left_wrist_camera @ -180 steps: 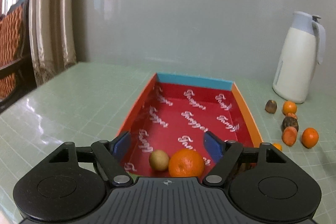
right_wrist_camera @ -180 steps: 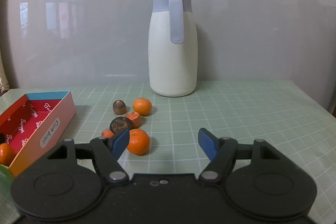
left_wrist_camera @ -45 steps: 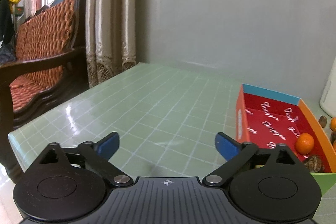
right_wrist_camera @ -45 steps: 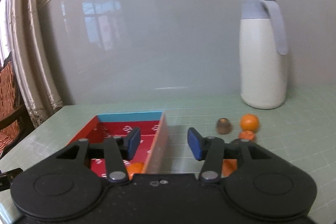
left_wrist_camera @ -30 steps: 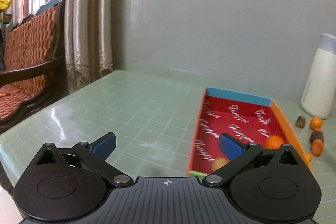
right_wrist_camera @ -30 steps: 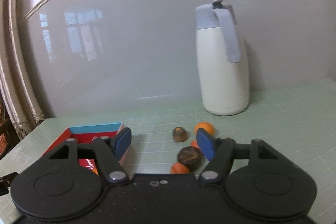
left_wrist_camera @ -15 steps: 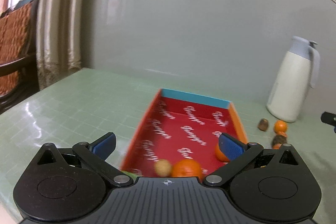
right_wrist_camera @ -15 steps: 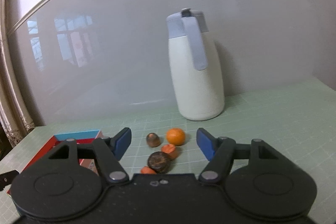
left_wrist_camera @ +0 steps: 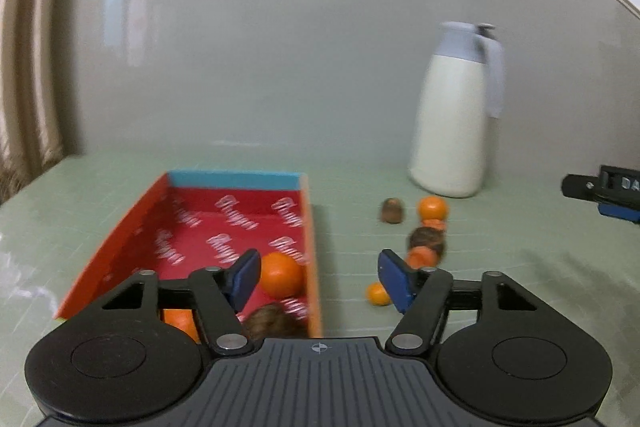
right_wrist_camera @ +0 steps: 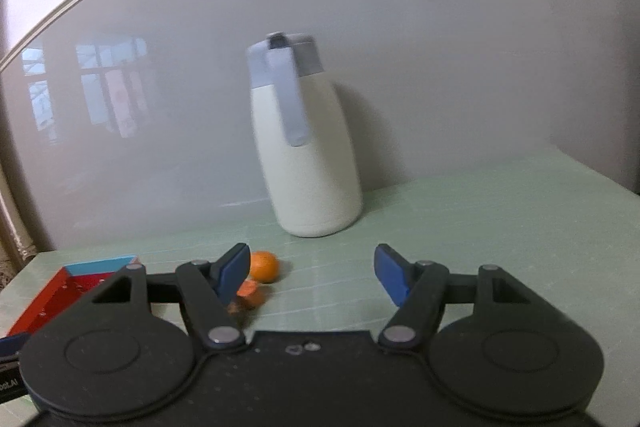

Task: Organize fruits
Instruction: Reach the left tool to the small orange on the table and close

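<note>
Left gripper [left_wrist_camera: 318, 277] has just been closing partway, jaws apart with nothing between them, hovering over the red box's [left_wrist_camera: 132, 223] right edge. Right gripper [right_wrist_camera: 308, 277] sits half open, empty too. An orange [left_wrist_camera: 281, 273] lies inside the box; more fruits [left_wrist_camera: 426, 241] sit loose on the green bench [left_wrist_camera: 352, 183], white jug [left_wrist_camera: 452, 123] behind.

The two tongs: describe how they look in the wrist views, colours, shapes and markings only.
Both look alike. The left tongs have a black ribbed body with a small crosshair mark, two round black discs at the sides, black linkage arms with silver pivot pins, and blue pads on the fingers. The right tongs share the discs, pins and blue pads, but the body is plain matte black. No cables, hands or sleeves show.
</note>
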